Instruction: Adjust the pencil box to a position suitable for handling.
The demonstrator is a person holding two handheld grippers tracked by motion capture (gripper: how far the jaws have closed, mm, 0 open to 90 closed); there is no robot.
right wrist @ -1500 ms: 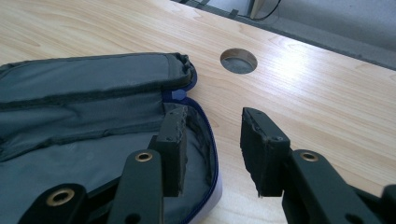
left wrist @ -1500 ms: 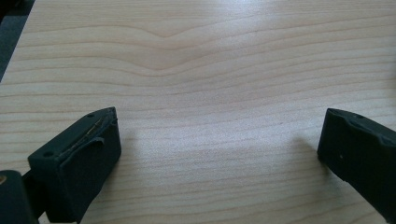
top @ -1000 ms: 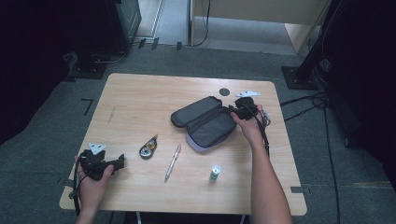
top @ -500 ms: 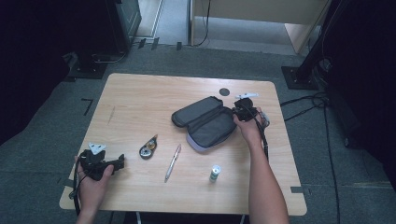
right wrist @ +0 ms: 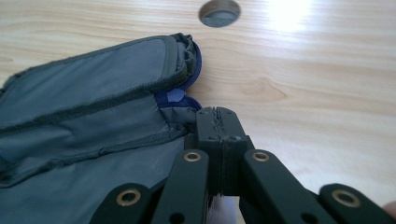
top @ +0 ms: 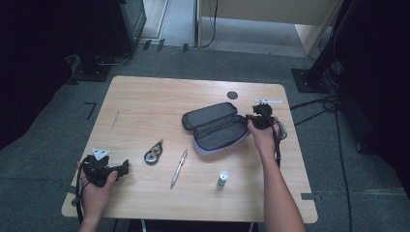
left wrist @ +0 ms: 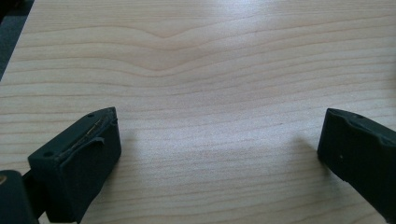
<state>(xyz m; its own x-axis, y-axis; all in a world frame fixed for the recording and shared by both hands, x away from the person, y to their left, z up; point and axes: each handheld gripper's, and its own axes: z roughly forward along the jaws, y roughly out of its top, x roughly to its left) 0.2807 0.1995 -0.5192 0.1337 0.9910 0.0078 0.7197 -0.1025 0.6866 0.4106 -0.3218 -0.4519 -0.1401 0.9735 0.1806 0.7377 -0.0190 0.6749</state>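
An open grey pencil case lies right of the table's middle, its lid folded back. My right gripper is at the case's right end. In the right gripper view its jaws are pressed together on the edge of the pencil case, by the blue lining. My left gripper rests low at the table's front left corner. Its jaws stand wide apart over bare wood with nothing between them.
A correction tape roller, a silver pen and a small green-capped tube lie in front of the case. A round cable hole sits behind it. The wooden table has bare room at the back left.
My right gripper has shifted slightly left and down, onto the case's right end. The left gripper has not moved.
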